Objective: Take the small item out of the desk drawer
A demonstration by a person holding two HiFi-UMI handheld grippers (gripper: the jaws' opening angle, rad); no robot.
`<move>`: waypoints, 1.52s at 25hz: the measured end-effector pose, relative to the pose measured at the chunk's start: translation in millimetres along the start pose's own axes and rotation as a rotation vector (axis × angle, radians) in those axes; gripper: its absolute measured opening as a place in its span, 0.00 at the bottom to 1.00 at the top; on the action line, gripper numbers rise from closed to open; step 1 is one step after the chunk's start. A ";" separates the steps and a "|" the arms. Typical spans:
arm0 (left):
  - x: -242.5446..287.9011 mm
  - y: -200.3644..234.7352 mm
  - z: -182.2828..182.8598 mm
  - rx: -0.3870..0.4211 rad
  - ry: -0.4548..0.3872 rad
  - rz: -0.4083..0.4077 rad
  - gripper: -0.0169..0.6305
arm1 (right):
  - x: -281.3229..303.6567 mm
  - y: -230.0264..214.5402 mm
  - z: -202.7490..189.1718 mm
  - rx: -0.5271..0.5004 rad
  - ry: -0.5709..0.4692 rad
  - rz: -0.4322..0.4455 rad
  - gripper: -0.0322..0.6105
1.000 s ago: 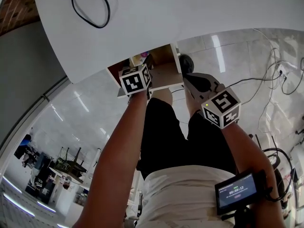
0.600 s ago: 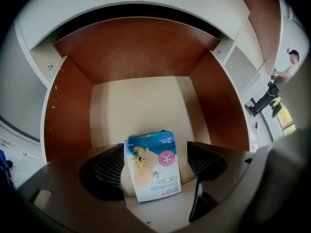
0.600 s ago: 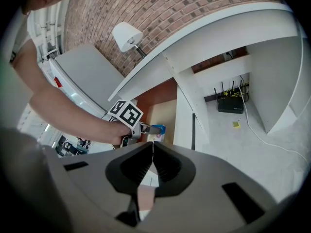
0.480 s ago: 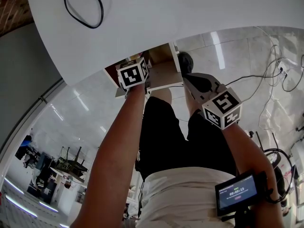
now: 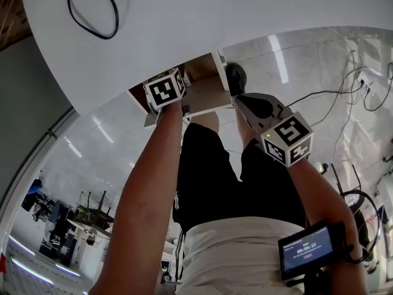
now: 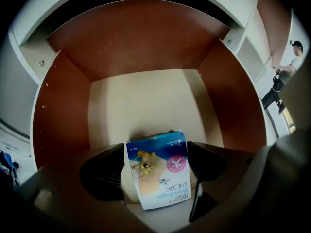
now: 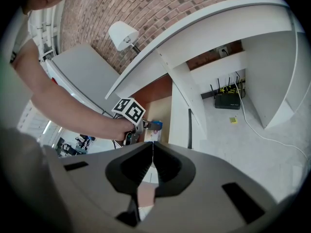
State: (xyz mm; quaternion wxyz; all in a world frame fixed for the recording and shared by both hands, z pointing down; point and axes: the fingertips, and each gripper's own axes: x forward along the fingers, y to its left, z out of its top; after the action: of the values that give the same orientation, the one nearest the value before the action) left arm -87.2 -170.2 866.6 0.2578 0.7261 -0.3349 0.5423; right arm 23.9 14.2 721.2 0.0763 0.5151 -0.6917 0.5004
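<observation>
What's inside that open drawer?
One small bandage box, gripped between the left gripper's jaws, above the drawer's pale floor. The floor beneath the box and gripper is covered.

Head view looks steeply down; both gripper views share the drawer (image 6: pixel 146 101)

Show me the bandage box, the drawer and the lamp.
bandage box (image 6: pixel 158 171): left gripper view, on its printed front face.
drawer (image 6: pixel 146 101): left gripper view, on its bare pale floor.
lamp (image 7: pixel 122 34): right gripper view, on its white shade.
</observation>
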 end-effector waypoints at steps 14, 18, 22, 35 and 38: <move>5.2 -1.6 -3.6 -0.026 0.034 0.014 0.62 | 2.9 -0.9 0.4 0.005 0.000 0.004 0.06; 2.8 -1.9 -4.8 -0.032 0.022 0.002 0.62 | 3.7 -0.1 -2.1 0.001 0.004 0.007 0.06; -0.5 -2.7 -5.7 -0.041 0.006 -0.015 0.62 | 5.7 2.6 -3.8 -0.004 0.009 0.011 0.06; -19.5 -9.7 -1.5 -0.066 -0.060 -0.043 0.61 | 3.0 12.1 -5.9 -0.033 0.012 0.029 0.06; -28.0 -10.3 -0.2 -0.078 -0.073 -0.048 0.61 | 1.6 17.9 -7.1 -0.040 0.017 0.034 0.06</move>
State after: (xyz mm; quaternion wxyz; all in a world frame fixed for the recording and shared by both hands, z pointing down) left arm -84.7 -157.7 839.6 0.2867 0.7426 -0.3475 0.4956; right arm 6.1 18.1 714.7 0.0843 0.4974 -0.7095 0.4920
